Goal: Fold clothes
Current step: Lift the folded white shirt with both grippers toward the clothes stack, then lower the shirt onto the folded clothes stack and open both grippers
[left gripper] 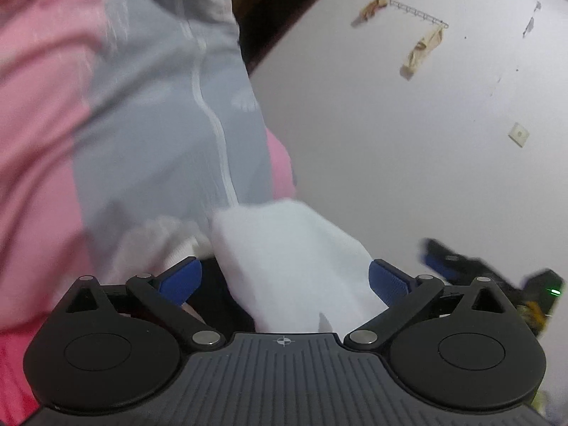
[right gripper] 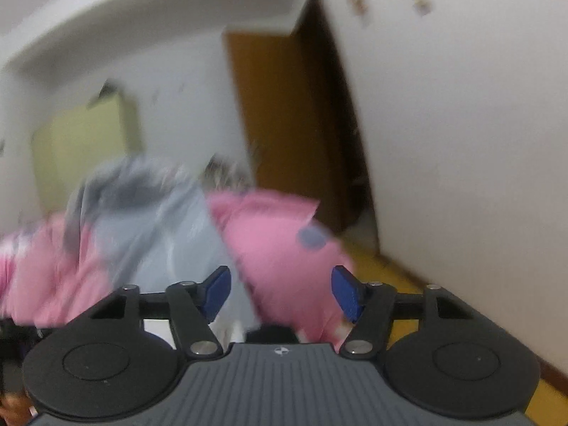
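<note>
A pink and grey jacket (left gripper: pixel 159 124) with a white zip fills the left of the left wrist view, and it looks lifted off any surface. Its white cuff (left gripper: pixel 294 259) lies between the fingers of my left gripper (left gripper: pixel 284 280). Those fingers are spread wide and open, not pressing the cuff. In the right wrist view the same jacket (right gripper: pixel 269 241) is blurred. A pink fold of it sits between the blue pads of my right gripper (right gripper: pixel 282 293), which is open, with a gap at the left pad. The right gripper (left gripper: pixel 440 259) also shows as a blur low on the right.
Behind the jacket is a white wall (left gripper: pixel 390 142) with a hook rail (left gripper: pixel 419 14) holding bits of cloth. A brown wooden door (right gripper: pixel 284 113) stands open ahead. Yellow floor (right gripper: pixel 383 273) runs along the wall's skirting, and a pale green panel (right gripper: pixel 81 149) is at the left.
</note>
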`<action>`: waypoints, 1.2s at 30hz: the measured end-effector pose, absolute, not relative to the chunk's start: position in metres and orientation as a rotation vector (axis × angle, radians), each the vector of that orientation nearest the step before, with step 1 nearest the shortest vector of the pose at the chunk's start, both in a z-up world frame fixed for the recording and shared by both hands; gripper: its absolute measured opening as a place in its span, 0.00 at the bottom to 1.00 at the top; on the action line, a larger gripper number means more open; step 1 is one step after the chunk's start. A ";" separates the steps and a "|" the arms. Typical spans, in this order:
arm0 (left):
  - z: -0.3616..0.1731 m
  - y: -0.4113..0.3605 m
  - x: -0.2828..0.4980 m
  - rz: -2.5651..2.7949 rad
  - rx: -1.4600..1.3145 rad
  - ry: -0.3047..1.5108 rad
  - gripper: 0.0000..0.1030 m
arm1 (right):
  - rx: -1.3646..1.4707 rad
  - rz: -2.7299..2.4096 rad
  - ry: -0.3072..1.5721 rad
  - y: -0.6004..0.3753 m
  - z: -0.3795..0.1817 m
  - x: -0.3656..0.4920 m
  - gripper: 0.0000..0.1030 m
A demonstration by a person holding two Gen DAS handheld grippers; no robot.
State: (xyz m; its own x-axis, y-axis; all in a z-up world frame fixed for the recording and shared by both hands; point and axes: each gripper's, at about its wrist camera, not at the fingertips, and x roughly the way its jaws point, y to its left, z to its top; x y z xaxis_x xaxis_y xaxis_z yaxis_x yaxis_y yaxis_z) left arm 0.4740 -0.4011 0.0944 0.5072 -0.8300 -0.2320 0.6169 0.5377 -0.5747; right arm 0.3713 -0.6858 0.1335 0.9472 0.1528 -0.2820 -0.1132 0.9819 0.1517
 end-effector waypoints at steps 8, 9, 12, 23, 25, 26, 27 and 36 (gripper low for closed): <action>0.109 -0.433 0.444 -0.948 -0.254 0.420 0.95 | 0.094 0.171 0.266 -0.678 0.127 0.321 0.15; 0.104 -0.440 0.444 -0.947 -0.233 0.448 0.95 | 0.076 0.163 0.305 -0.674 0.117 0.325 0.15; 0.089 -0.459 0.442 -0.914 -0.175 0.515 0.95 | 0.141 0.095 0.403 -0.679 0.085 0.341 0.15; 0.142 -0.353 0.360 -0.933 -0.184 0.471 0.98 | 0.532 -0.044 0.214 -0.711 0.102 0.160 0.19; 0.155 -0.326 0.335 -0.950 -0.171 0.466 0.99 | 0.558 -0.077 0.201 -0.713 0.109 0.110 0.24; 0.161 -0.312 0.323 -0.959 -0.165 0.463 0.99 | 0.570 -0.093 0.195 -0.713 0.113 0.084 0.25; 0.167 -0.298 0.310 -0.967 -0.158 0.460 0.99 | 0.584 -0.108 0.190 -0.713 0.117 0.060 0.26; 0.212 -0.216 0.175 -1.096 -0.078 0.427 1.00 | 0.528 -0.010 0.087 -0.621 0.172 -0.067 0.77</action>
State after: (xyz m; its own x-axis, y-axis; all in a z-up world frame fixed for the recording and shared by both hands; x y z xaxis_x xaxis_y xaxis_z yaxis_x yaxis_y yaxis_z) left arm 0.1753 -0.2161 0.2121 0.3843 -0.8742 -0.2968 0.8444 0.4628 -0.2697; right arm -0.0669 -0.6206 0.1716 0.9962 0.0134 -0.0857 0.0317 0.8640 0.5025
